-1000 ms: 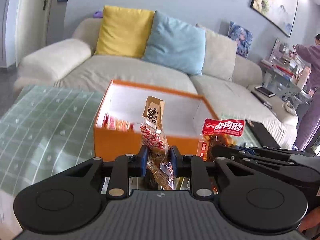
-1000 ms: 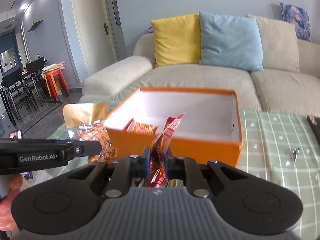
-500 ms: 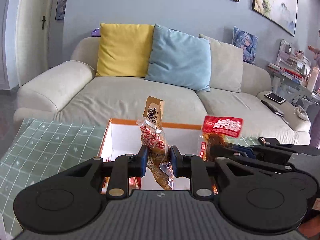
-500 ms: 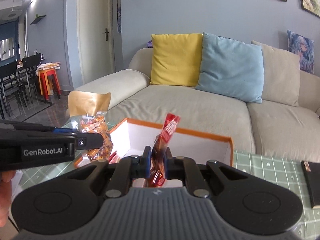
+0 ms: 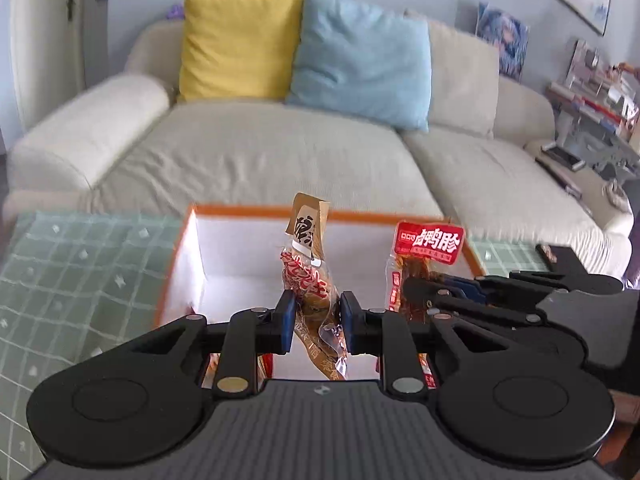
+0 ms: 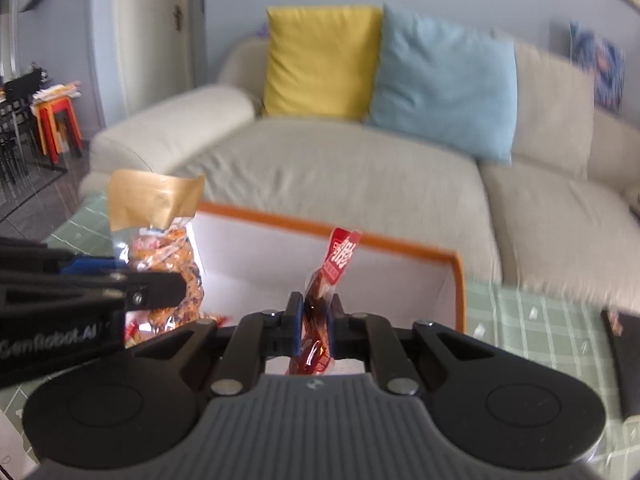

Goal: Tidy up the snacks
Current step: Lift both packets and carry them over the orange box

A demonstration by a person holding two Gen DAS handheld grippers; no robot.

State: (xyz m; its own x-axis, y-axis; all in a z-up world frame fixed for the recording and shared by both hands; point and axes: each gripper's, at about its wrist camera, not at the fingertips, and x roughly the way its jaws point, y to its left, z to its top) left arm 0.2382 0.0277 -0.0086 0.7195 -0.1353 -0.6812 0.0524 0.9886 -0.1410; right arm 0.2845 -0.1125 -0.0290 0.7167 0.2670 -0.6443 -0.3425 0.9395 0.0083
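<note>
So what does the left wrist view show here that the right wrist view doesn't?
Only the left wrist view shows the cluttered shelf at far right and the red-labelled snack packet's printed face. Only the right wrist view shows the orange stools and door at left. Both show the orange cardboard box, the cream sofa, and each gripper shut on a packet: left gripper on the gold-topped snack packet, right gripper on the red one.

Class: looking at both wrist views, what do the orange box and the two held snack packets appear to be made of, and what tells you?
Orange box: likely cardboard, matte orange outside, plain white inside, thin straight walls.
Gold-topped packet in the left gripper: clear glossy plastic film, crinkled, contents showing through.
Red-topped packet in the right gripper: similar shiny film.
</note>
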